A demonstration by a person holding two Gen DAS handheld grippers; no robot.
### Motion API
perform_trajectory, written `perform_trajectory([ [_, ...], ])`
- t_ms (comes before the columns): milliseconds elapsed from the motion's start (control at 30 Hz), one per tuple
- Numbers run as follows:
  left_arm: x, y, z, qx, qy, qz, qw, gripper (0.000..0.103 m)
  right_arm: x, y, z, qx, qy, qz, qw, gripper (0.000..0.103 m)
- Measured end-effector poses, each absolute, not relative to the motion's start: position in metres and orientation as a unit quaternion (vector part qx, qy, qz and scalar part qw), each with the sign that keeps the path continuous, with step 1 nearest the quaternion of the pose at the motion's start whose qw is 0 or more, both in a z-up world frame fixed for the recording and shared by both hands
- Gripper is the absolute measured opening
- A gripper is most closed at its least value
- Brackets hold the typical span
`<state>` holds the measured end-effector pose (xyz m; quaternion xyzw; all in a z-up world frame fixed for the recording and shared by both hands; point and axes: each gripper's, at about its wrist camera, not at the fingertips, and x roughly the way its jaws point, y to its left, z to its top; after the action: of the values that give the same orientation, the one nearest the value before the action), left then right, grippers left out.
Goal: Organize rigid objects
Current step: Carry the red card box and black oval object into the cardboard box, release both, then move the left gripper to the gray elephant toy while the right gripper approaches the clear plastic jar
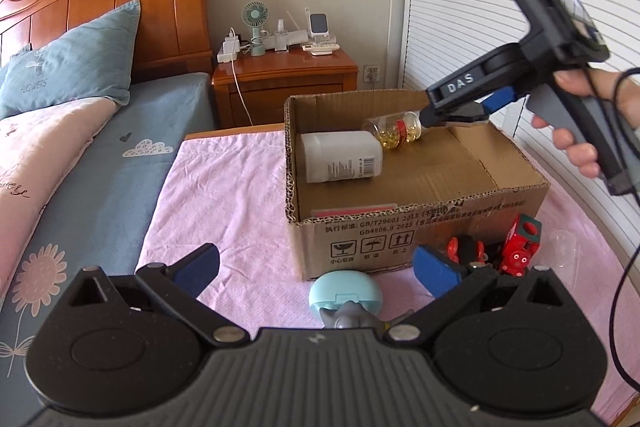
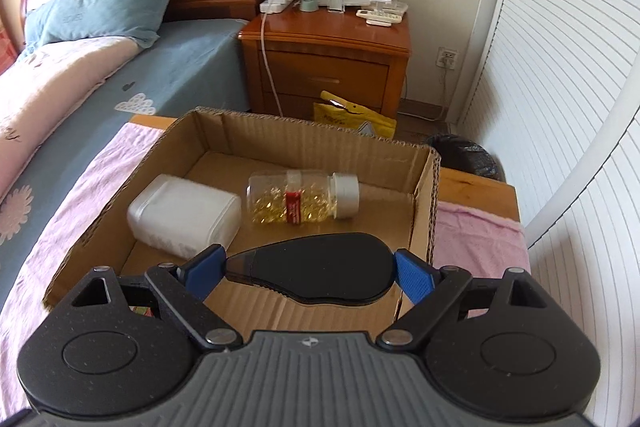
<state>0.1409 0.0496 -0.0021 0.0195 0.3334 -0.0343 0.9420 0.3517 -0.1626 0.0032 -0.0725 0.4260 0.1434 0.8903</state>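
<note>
**Two bottles in the box, one more thing on its way in**

The open brown cardboard box [image 2: 424, 195] sits on the pink cloth [image 1: 224, 195], and two things already lie on their sides on its floor. The white plastic bottle [image 2: 184, 219] is just ahead of the right gripper [image 2: 312, 273], toward its left finger. The clear bottle of yellow capsules with a white cap [image 2: 302, 197] lies right beside it, straight ahead.

The right gripper is squeezing a flat black teardrop-shaped thing [image 2: 316, 271] between its blue pads, one pad on each end. I cannot tell what that thing is. It hangs over the near part of the box and has not been put down yet. A person's hand [image 1: 584, 123] holds the grip.

The left gripper [image 1: 316, 267] has its fingers spread wide with nothing between them. It looks ready to pick up the next thing.

More things wait outside the box. A small light-blue rounded case [image 1: 346, 297] and a little grey toy figure [image 1: 348, 319] lie right in front of the left gripper, between its fingers. Red toy pieces [image 1: 496, 247] sit by its right finger, close to the box's front wall. Something clear [image 1: 564, 247] lies past them; it is too faint to name.

I think the job is about half done.
</note>
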Motion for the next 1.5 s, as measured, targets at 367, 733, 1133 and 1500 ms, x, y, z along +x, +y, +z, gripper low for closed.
perform_trajectory([
  [367,0.138,0.055,0.0,0.01,0.335,-0.027,0.942,0.102,0.351,-0.171,0.008,-0.06,0.425,0.126,0.894,0.103],
  [733,0.129,0.068,0.002,-0.001,0.339,-0.01,0.941,0.102,0.289,-0.191,0.02,-0.054,0.423,0.153,0.891,0.103],
  [1133,0.118,0.056,-0.009,0.006,0.361,-0.02,0.932,0.102,0.23,-0.23,-0.02,-0.027,0.441,0.191,0.877,0.103],
  [1500,0.111,0.043,-0.009,0.013,0.363,-0.043,0.931,0.102,0.197,-0.239,-0.047,-0.014,0.484,0.201,0.852,0.103],
])
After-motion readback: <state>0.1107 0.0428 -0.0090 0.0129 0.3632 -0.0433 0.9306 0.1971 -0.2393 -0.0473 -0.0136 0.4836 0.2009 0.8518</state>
